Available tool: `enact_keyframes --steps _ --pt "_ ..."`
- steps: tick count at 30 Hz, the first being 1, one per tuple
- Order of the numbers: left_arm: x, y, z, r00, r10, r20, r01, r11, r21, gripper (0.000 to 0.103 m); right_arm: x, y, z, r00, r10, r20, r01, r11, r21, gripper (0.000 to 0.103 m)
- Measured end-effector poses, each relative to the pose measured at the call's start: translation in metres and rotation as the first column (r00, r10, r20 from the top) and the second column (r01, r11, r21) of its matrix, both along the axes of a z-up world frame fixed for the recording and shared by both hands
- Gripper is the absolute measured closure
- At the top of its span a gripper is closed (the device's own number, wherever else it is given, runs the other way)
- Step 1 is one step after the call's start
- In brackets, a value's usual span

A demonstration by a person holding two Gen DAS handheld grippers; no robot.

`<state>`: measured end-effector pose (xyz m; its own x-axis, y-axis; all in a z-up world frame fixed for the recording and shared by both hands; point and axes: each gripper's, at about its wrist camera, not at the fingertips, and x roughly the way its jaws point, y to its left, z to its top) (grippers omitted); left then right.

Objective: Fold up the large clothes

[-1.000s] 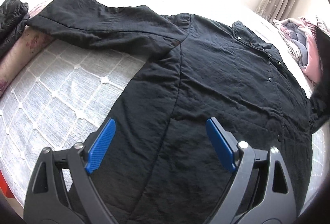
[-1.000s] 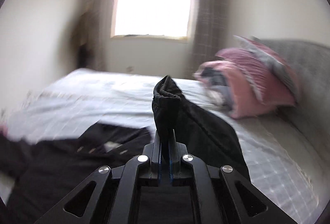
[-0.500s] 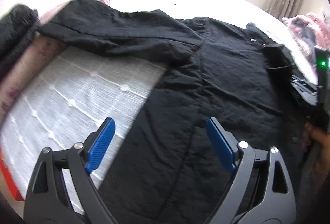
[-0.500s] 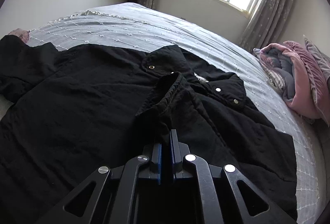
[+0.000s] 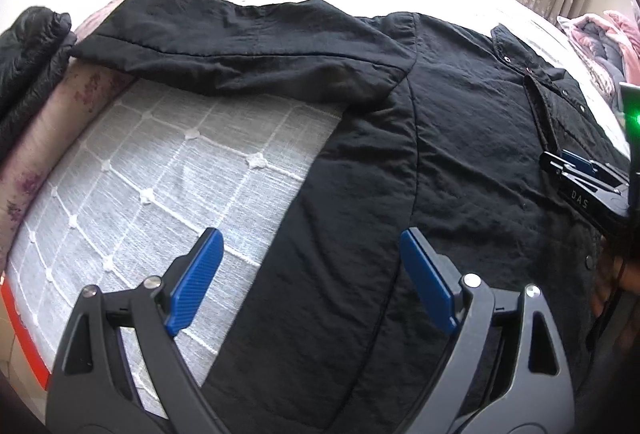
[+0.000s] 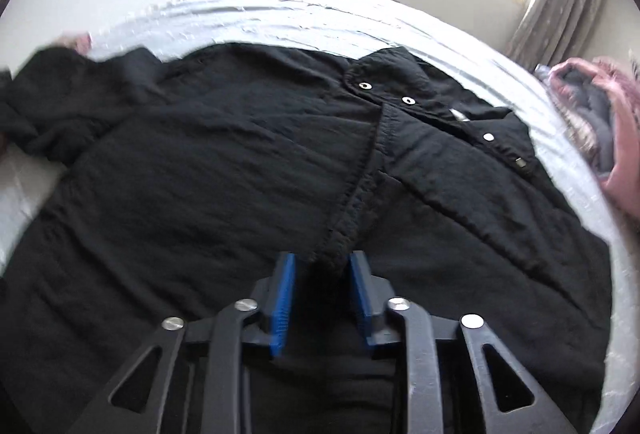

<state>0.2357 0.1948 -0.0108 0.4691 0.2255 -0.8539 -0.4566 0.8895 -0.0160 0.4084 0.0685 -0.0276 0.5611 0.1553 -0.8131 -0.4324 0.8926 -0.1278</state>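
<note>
A large black jacket [image 5: 460, 162] is spread flat across a bed covered by a grey quilted bedspread [image 5: 168, 170], with one sleeve [image 5: 248, 46] stretched out sideways towards the bed edge. The left tongs [image 5: 310, 278] are held wide open above the jacket's side edge, with nothing between the blue pads; one pad is seen over the bedspread, the other over the black fabric. The right tongs [image 6: 322, 290] are seen with the jaws having just been opening: a gap is visible on each side of the folded cuff edge [image 6: 352, 202] that lies between the blue pads, so the fabric is no longer pinched. That sleeve is laid back across the jacket's front, beside the snap placket [image 6: 404, 100]. At the sleeve end of the bed, a dark puffy garment [image 5: 28, 58] and a pale floral cloth [image 5: 60, 114] are noted, close to the outstretched sleeve. On the opposite side, a pink and grey bundle of bedding [image 6: 600, 130] is noted, well apart from the jacket. Curtains [image 6: 560, 2] and a bright window are recorded behind the bed.
</note>
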Motion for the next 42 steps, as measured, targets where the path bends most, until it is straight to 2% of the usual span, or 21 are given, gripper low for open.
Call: enact_keyframes --steps 1,2,5,10,14,17,19,21,23,25,26,28,31,33,35,39,42 --pt "-0.001 0.005 0.001 1.0 0.012 0.005 -0.012 1.0 -0.008 0.013 0.0 0.002 0.003 1.0 -0.002 -0.012 0.002 1.0 0.03 0.058" --pt "-0.002 0.009 0.001 1.0 0.024 0.008 -0.024 1.0 -0.017 0.013 0.0 0.003 0.005 1.0 -0.002 -0.018 0.003 0.998 0.056 0.056" --pt "-0.005 0.021 0.001 0.998 0.056 0.015 -0.055 0.997 -0.056 0.013 0.004 0.005 0.007 0.999 -0.03 -0.031 0.033 0.994 0.106 0.055" --pt "-0.006 0.023 0.0 0.999 0.049 0.021 -0.048 0.996 -0.076 0.013 0.018 0.011 -0.016 0.994 -0.076 -0.076 0.082 0.993 0.09 0.053" --pt "-0.005 0.026 -0.002 0.999 0.051 0.018 -0.05 0.995 -0.092 0.013 0.021 0.014 -0.015 0.991 -0.104 -0.089 0.112 0.989 0.095 0.049" --pt "-0.005 0.035 -0.003 0.997 0.07 0.017 -0.068 0.993 -0.099 0.013 0.011 0.022 0.0 0.991 -0.109 -0.072 0.113 0.992 0.049 0.049" --pt "-0.006 0.044 -0.004 0.996 0.083 0.016 -0.08 0.99 -0.116 0.013 -0.011 0.021 0.02 0.995 -0.092 -0.031 0.095 0.99 0.106 0.048" --pt "-0.006 0.058 -0.005 0.995 0.103 0.018 -0.099 0.984 -0.149 0.013 -0.038 0.012 0.033 0.993 -0.108 -0.056 0.116 0.98 0.162 0.045" --pt "-0.008 0.081 -0.005 0.991 0.134 0.027 -0.126 0.971 -0.204 0.013 -0.064 0.002 0.038 0.99 -0.111 -0.088 0.125 0.976 0.18 0.041" --pt "-0.015 0.113 -0.006 0.975 0.219 0.051 -0.195 0.937 -0.29 0.013 -0.094 -0.013 0.041 0.99 -0.093 -0.106 0.111 0.977 0.181 0.035" --pt "-0.019 0.134 -0.008 0.958 0.278 0.072 -0.238 0.907 -0.347 0.013 -0.104 -0.018 0.04 0.99 -0.093 -0.111 0.11 0.98 0.166 0.033" --pt "-0.025 0.162 -0.011 0.933 0.351 0.081 -0.291 0.866 -0.406 0.013 -0.123 -0.033 0.041 0.987 -0.101 -0.121 0.117 0.983 0.141 0.033" --pt "-0.032 0.201 -0.014 0.888 0.453 0.078 -0.379 0.819 -0.431 0.013 -0.15 -0.068 0.04 0.972 -0.177 -0.151 0.198 0.971 0.133 0.033" --pt "-0.03 0.218 -0.011 0.872 0.477 0.108 -0.396 0.818 -0.417 0.013 -0.166 -0.087 0.039 0.969 -0.202 -0.141 0.221 0.966 0.136 0.031" --pt "-0.017 0.232 -0.011 0.864 0.491 0.112 -0.416 0.822 -0.388 0.013 -0.175 -0.102 0.034 0.97 -0.213 -0.121 0.227 0.966 0.12 0.022" --pt "0.012 0.248 -0.015 0.866 0.488 0.109 -0.423 0.832 -0.359 0.013 -0.176 -0.116 0.028 0.974 -0.219 -0.063 0.225 0.968 0.113 0.022" --pt "0.035 0.251 -0.021 0.875 0.47 0.117 -0.4 0.837 -0.372 0.013 -0.172 -0.128 0.022 0.96 -0.275 -0.056 0.28 0.95 0.14 0.022"
